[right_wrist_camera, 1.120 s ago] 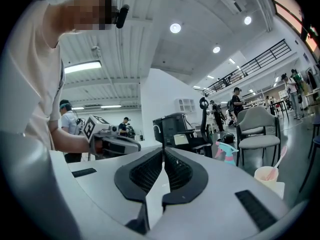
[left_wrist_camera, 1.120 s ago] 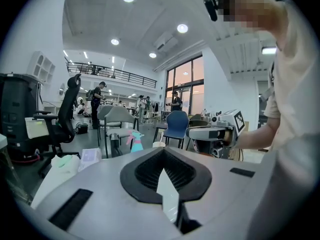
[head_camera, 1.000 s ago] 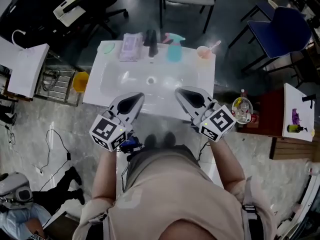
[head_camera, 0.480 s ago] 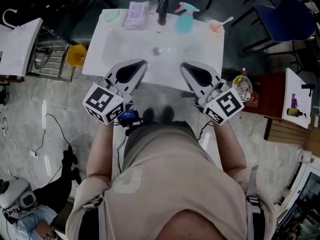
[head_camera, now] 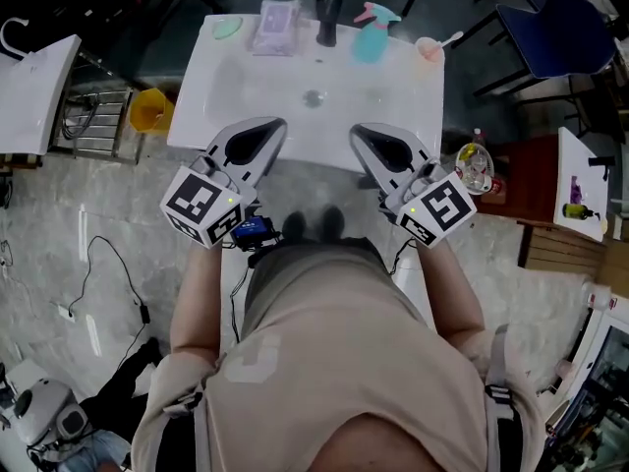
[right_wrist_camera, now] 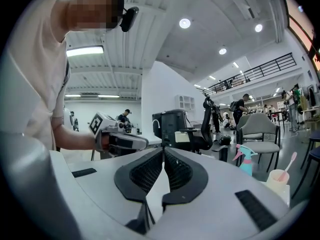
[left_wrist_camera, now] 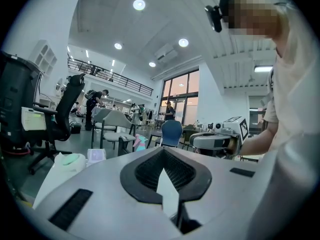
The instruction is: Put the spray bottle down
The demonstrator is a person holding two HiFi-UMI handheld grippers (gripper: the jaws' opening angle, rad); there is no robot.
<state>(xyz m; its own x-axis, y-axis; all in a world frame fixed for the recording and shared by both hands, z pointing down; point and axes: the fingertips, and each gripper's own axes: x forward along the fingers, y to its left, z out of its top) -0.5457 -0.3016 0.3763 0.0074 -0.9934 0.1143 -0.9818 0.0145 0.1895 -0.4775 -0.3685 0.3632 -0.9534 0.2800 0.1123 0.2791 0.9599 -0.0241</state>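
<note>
The spray bottle (head_camera: 371, 37) is blue-green with a pink top. It stands up straight at the far edge of the white tabletop (head_camera: 256, 87), near the top of the head view. Nothing holds it. Just to its left is a tall black thing (head_camera: 329, 18). To its right is a pink cup (head_camera: 429, 49) with a stick in it.

Farther left on the same edge lie a purple packet (head_camera: 275, 26) and a small green thing (head_camera: 226, 28). A little round drain (head_camera: 314, 96) sits in the middle of the tabletop.

The left gripper (head_camera: 267, 131) and the right gripper (head_camera: 369, 138) hover side by side over the near edge of the tabletop, in the middle of the head view. Both are well apart from the spray bottle.

In the left gripper view, the left gripper (left_wrist_camera: 162, 151) has its jaws pressed together at the tips, with nothing between them. The spray bottle (left_wrist_camera: 141, 143) shows small behind them, a bit to the left.

In the right gripper view, the right gripper (right_wrist_camera: 163, 151) also has its jaws together and holds nothing. The spray bottle (right_wrist_camera: 245, 159) stands at the right of that picture, next to the pink cup (right_wrist_camera: 280, 179).

A blue chair (head_camera: 550, 37) is at the upper right of the head view. A yellow thing (head_camera: 149, 109) is on the floor to the left of the tabletop.
</note>
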